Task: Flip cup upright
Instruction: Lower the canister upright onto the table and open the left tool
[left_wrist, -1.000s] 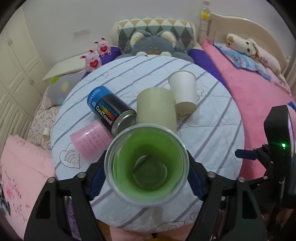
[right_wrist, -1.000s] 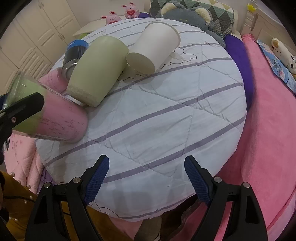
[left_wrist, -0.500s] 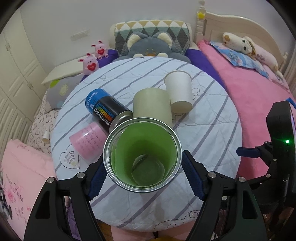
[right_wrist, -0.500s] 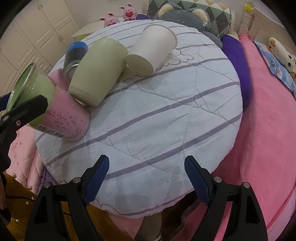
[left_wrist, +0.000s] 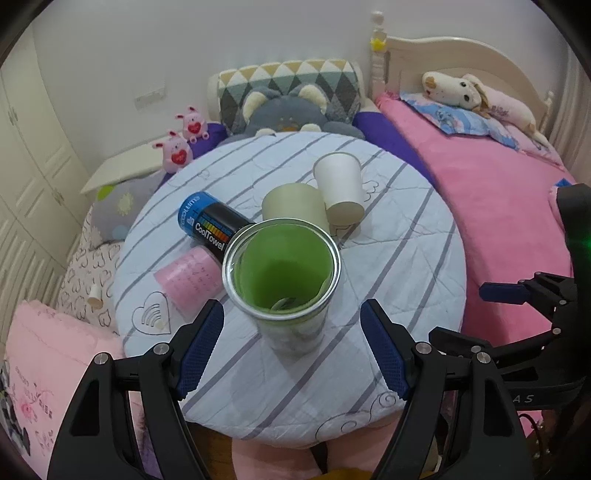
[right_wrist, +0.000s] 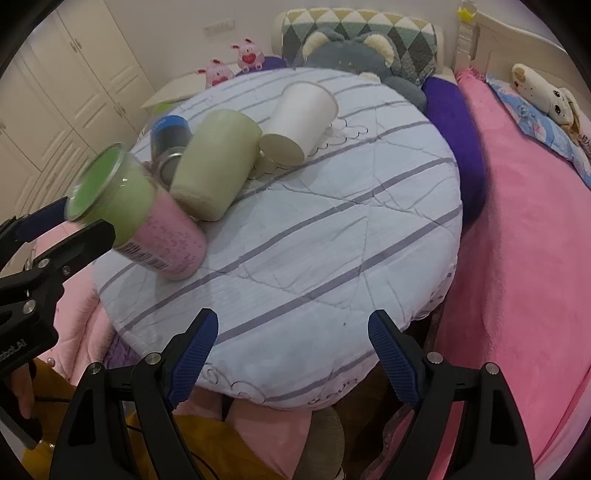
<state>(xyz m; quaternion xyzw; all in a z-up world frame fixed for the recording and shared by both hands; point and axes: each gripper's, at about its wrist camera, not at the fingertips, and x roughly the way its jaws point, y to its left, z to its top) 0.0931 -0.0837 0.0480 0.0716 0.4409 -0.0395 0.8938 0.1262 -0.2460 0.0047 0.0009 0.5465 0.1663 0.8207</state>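
A clear cup with a green lining (left_wrist: 282, 273) stands mouth up on the round striped table (left_wrist: 406, 280), near its front edge. My left gripper (left_wrist: 291, 350) is open, its blue pads apart on either side of the cup and drawn back from it. In the right wrist view the same cup (right_wrist: 136, 218) shows at the left, blurred and leaning, with the left gripper's fingers (right_wrist: 55, 254) beside it. My right gripper (right_wrist: 291, 358) is open and empty over the table's front edge.
Lying on their sides behind the cup are a pale green cup (left_wrist: 295, 206), a white paper cup (left_wrist: 340, 188), a blue and black can (left_wrist: 212, 225) and a pink cup (left_wrist: 188, 280). A pink bed (left_wrist: 509, 206) is at the right, pillows and plush toys behind.
The left gripper held the green cup tilted, swung it upright, set it on the table and opened, drawing back. The right gripper stayed open and hardly moved.
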